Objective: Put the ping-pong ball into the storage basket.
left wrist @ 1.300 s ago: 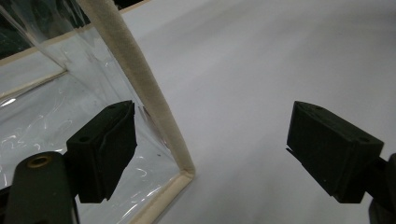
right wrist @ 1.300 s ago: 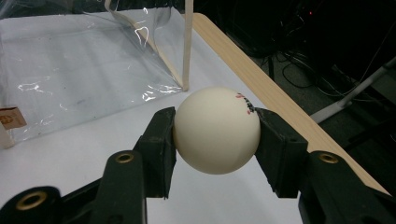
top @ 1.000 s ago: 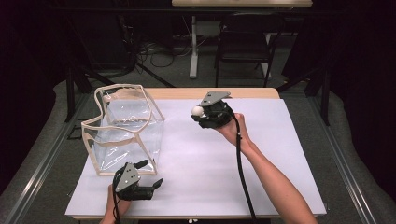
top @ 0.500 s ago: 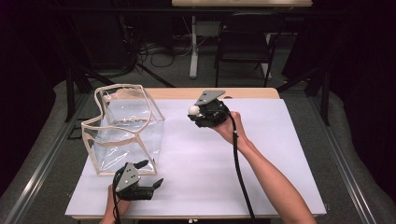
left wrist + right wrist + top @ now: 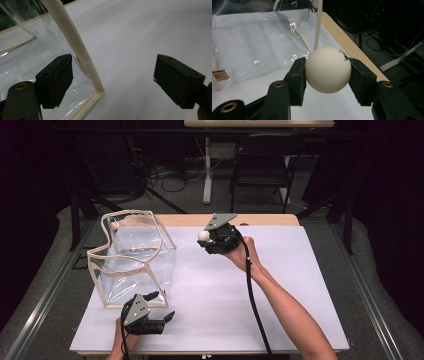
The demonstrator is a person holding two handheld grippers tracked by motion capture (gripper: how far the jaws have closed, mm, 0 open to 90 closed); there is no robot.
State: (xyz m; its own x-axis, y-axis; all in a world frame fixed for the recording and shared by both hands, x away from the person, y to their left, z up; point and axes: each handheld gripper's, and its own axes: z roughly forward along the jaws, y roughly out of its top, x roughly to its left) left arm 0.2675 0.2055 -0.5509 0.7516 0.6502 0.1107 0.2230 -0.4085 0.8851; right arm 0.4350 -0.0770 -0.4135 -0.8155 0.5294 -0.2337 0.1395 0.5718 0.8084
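We hold the white ball (image 5: 327, 69) clamped in our right gripper (image 5: 209, 238) above the tabletop (image 5: 280, 285), probably to drop it into the clear bag (image 5: 134, 262); our left gripper (image 5: 162, 306) waits wide open and empty beside the bag's near corner, perhaps to steady it.

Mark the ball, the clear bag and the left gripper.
ball (image 5: 327, 72), right gripper view, centre of its front face
clear bag (image 5: 131, 265), high view, its clear front wall
left gripper (image 5: 112, 77), left gripper view, midway between its open jaws

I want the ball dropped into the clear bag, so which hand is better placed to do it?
Right, probably. The right gripper already clamps the ball near the bag; the left gripper is open at the bag's near corner.
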